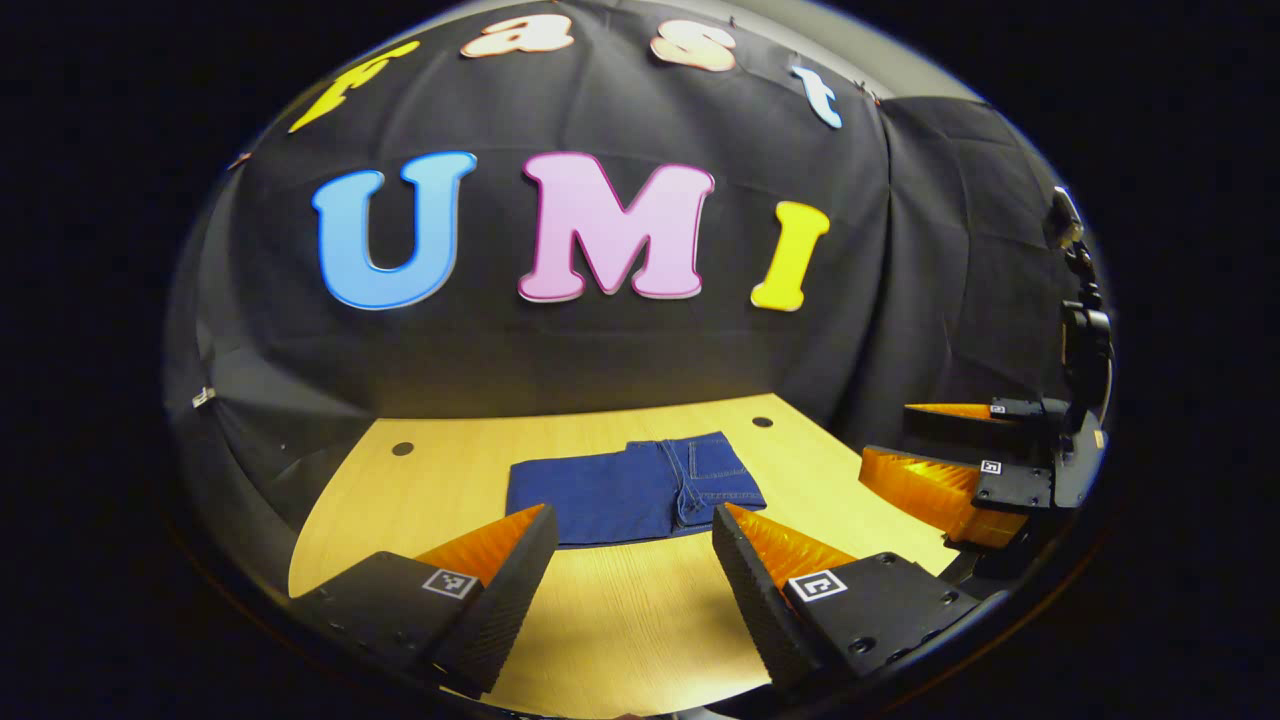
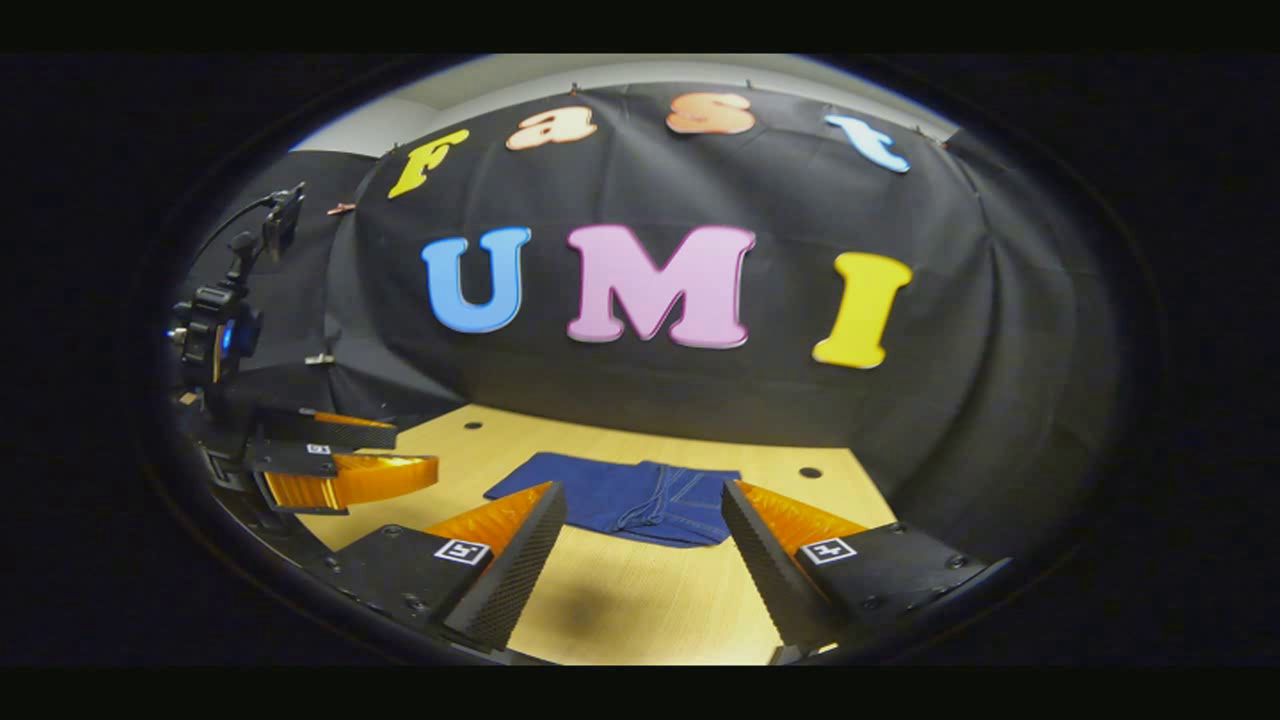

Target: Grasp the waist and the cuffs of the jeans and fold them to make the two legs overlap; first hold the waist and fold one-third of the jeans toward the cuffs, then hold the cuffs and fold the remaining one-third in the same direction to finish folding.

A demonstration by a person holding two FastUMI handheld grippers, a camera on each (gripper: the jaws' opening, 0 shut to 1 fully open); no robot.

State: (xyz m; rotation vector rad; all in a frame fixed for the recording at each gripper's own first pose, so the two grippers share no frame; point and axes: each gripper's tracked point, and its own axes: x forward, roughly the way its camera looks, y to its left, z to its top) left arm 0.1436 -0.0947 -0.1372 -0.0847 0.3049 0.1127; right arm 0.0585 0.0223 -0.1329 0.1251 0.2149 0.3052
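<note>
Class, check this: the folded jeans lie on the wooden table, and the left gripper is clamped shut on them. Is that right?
Not quite. The folded jeans do lie on the wooden table, but the left gripper is open and holds nothing: the left gripper view shows its fingers spread wide, short of the cloth.

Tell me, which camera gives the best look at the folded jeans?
The left gripper view: the jeans lie square-on as a compact folded rectangle, seams plain, on the table. The right gripper view shows them flatter and from a lower angle.
</note>
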